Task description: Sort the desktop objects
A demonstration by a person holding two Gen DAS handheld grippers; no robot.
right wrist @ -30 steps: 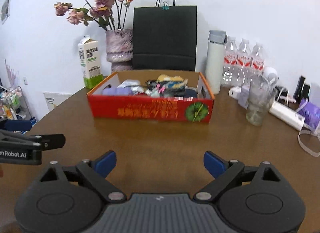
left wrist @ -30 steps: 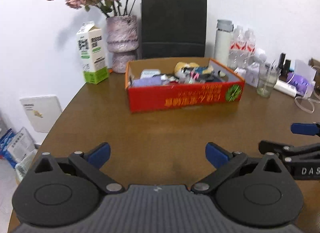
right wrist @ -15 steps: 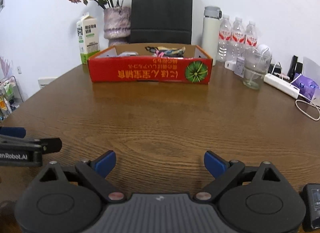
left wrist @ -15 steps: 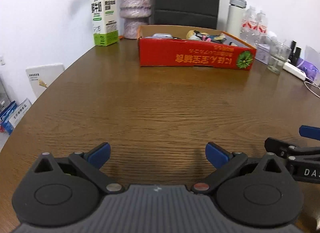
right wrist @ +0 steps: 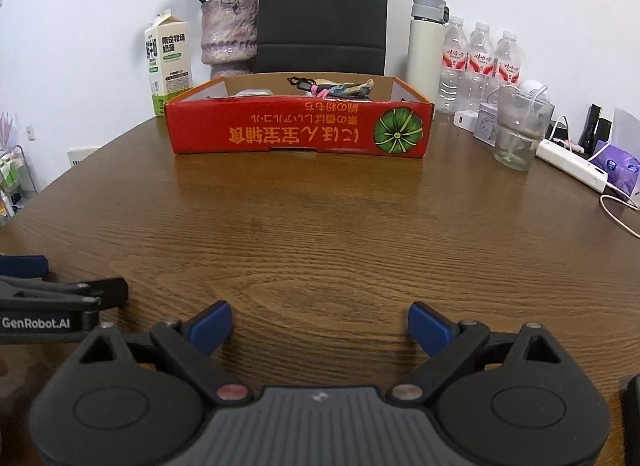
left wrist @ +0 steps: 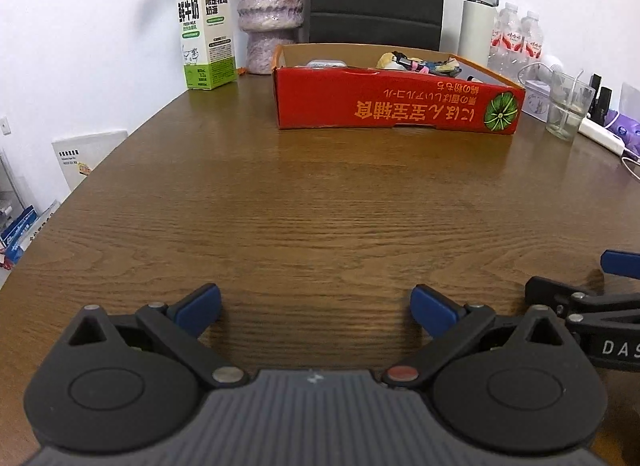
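Here, left gripper (left wrist: 316, 308) and right gripper (right wrist: 320, 324) spread wide, empty, "GenRobot.AI" lower left, red box (right wrist: 298, 133) upper centre, milk carton (left wrist: 205, 27) upper left.

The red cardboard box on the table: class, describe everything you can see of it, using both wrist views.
The red cardboard box is a shallow, open-topped tray, red outside with orange print reading upside down and a green round fruit picture at its right end; the inside is plain brown. It rests flat on the wooden table, in front of the black paper bag, apart from both grippers. Small mixed items lie inside, too jumbled to name.
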